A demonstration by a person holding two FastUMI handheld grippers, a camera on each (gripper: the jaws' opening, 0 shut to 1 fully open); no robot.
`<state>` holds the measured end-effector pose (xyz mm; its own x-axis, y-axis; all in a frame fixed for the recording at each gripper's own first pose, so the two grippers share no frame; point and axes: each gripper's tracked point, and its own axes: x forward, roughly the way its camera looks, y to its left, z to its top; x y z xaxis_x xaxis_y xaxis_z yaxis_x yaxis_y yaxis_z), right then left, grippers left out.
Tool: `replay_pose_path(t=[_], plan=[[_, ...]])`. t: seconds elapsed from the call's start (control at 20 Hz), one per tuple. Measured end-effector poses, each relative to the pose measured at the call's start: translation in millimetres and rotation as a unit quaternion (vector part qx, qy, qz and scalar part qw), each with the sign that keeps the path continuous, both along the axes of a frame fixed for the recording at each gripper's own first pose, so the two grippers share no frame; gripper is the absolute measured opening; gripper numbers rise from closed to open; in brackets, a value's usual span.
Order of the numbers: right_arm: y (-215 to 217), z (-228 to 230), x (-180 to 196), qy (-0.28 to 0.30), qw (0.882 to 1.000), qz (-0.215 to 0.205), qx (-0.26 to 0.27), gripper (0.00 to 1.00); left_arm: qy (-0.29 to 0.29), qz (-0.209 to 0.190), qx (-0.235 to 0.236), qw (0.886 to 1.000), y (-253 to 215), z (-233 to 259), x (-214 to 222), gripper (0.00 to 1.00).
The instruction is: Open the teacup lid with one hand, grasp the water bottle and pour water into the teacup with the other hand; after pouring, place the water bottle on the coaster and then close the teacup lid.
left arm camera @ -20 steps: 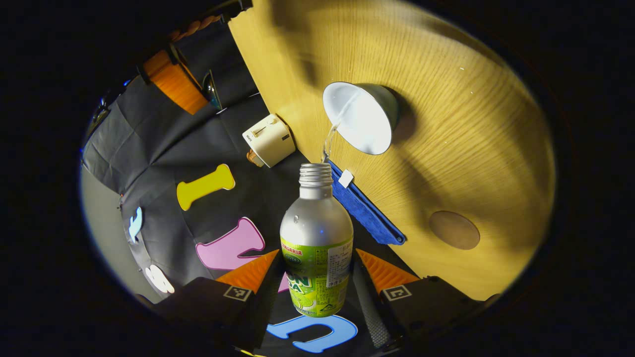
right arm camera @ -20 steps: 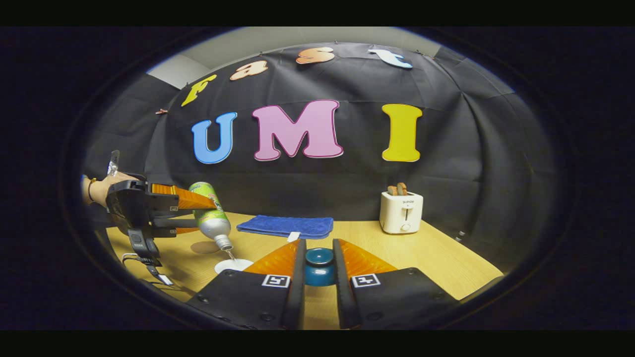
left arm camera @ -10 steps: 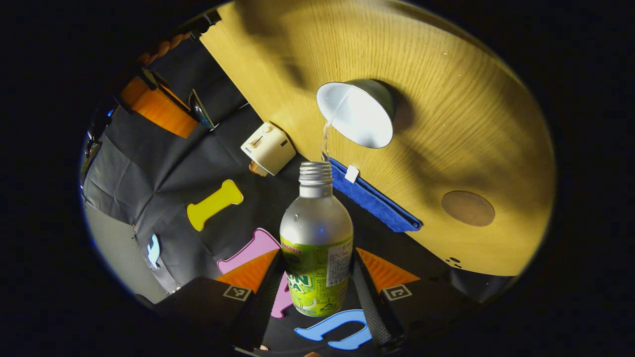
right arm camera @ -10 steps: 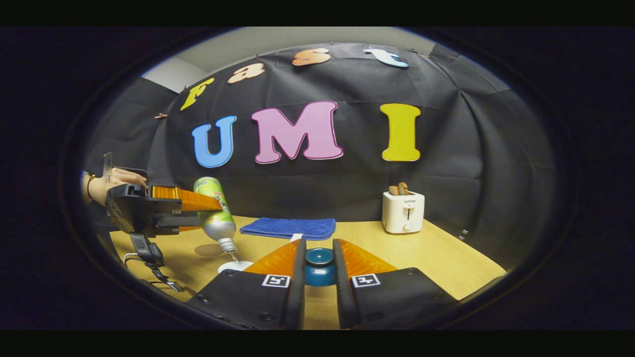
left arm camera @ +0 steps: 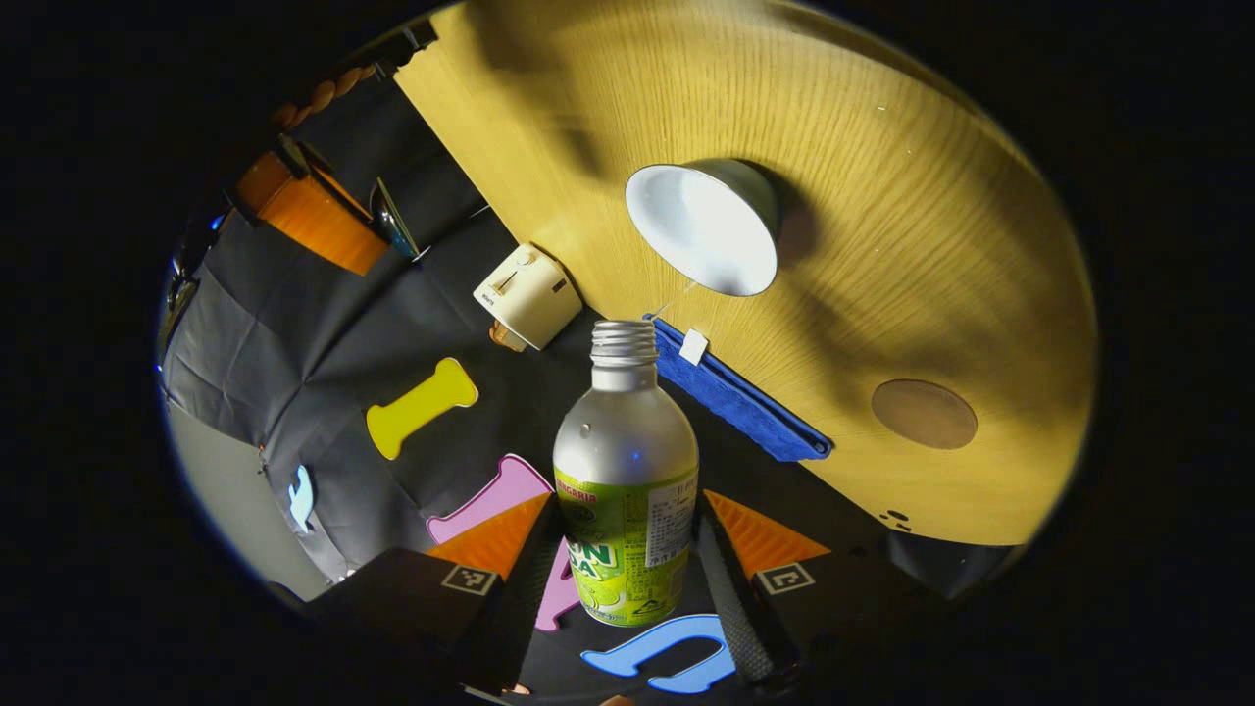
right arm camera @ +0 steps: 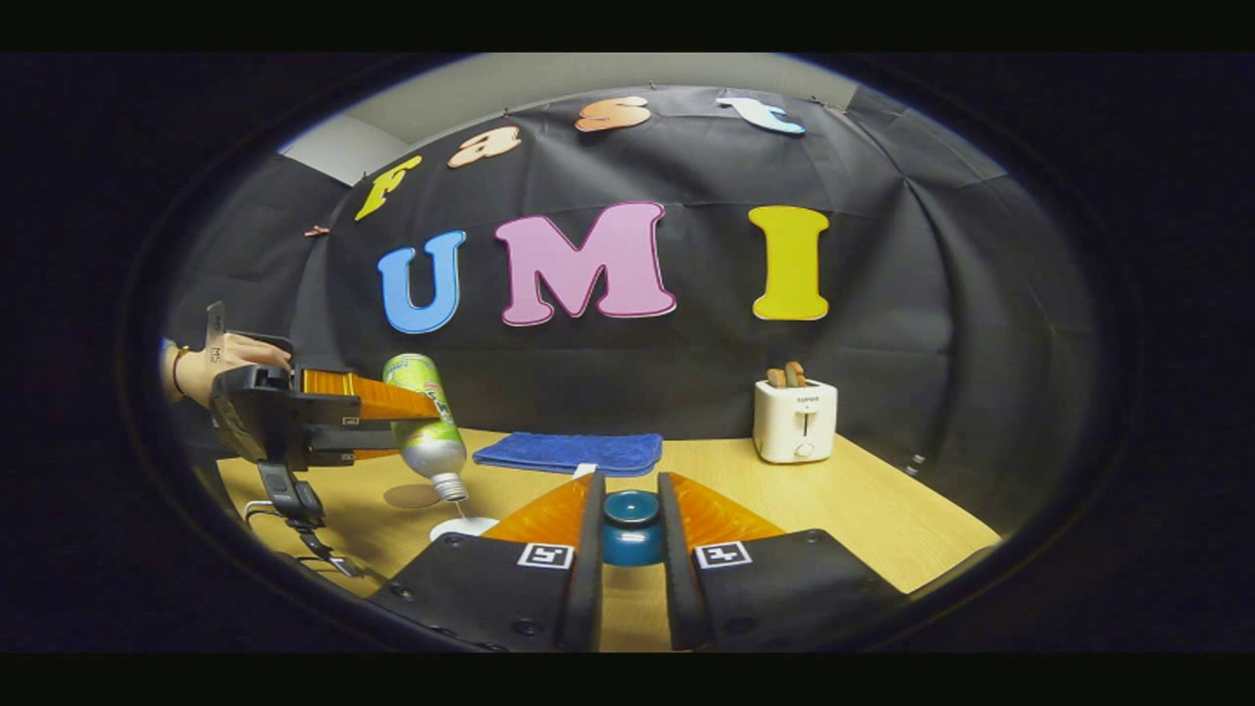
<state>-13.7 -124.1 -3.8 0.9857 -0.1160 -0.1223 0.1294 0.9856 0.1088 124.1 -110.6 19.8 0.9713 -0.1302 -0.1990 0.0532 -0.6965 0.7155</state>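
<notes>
Water stream is thinning to a trickle as the water bottle [left arm camera: 626, 480] is tipping over the teacup [left arm camera: 704, 227].
Left hand-held gripper [left arm camera: 626, 549] is clenching the bottle; right hand-held gripper [right arm camera: 630, 525] is clamping the teacup lid [right arm camera: 630, 527]; the coaster [left arm camera: 924, 414] is lying on the desk [left arm camera: 882, 196].

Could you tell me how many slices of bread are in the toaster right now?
2: both stand side by side in the toaster's top slots, as the bread slices show in the right gripper view; nothing hints at more.

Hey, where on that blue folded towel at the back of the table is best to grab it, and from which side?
Grip the blue towel at its front folded edge beside the white tag, coming down from above. It lies flat on the table, so only a raised edge seems to offer the fingers something to pinch.
</notes>
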Motion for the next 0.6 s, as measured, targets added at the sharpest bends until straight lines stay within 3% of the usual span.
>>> replay_pose_path(t=[0.05, 0.1, 0.15, 0.2, 0.4, 0.5, 0.6], plan=[[0.7, -0.2, 0.5, 0.0, 1.0, 0.0, 0.002, 0.25, 0.003, 0.0, -0.016, 1.0, 1.0, -0.6, -1.0, 0.81], [0.7, -1.0, 1.0, -0.001, 1.0, -0.001, 0.004, 0.3, 0.006, 0.0, -0.034, 0.999, 1.3, -2.7, -1.1, 0.81], [0.9, -2.4, 2.5, -0.001, 1.0, -0.001, 0.006, 0.25, 0.01, 0.003, -0.055, 0.998, 2.6, -4.4, -1.8, 0.8], [1.7, -3.9, 3.4, 0.0, 1.0, -0.001, 0.009, 0.3, 0.015, 0.007, -0.074, 0.997, 4.1, -8.8, -2.9, 0.8], [9.1, -6.2, 5.8, 0.002, 1.0, 0.006, 0.011, 0.25, 0.036, 0.03, -0.168, 0.985, 15.0, -20.6, -2.6, 0.8], [10.5, -6.7, 6.7, 0.002, 1.0, 0.008, 0.009, 0.3, 0.051, 0.045, -0.245, 0.967, 20.3, -27.4, -3.3, 0.8], [12.0, -6.8, 6.9, 0.002, 1.0, 0.008, 0.01, 0.3, 0.068, 0.054, -0.341, 0.936, 17.2, -29.9, -3.8, 0.81]])
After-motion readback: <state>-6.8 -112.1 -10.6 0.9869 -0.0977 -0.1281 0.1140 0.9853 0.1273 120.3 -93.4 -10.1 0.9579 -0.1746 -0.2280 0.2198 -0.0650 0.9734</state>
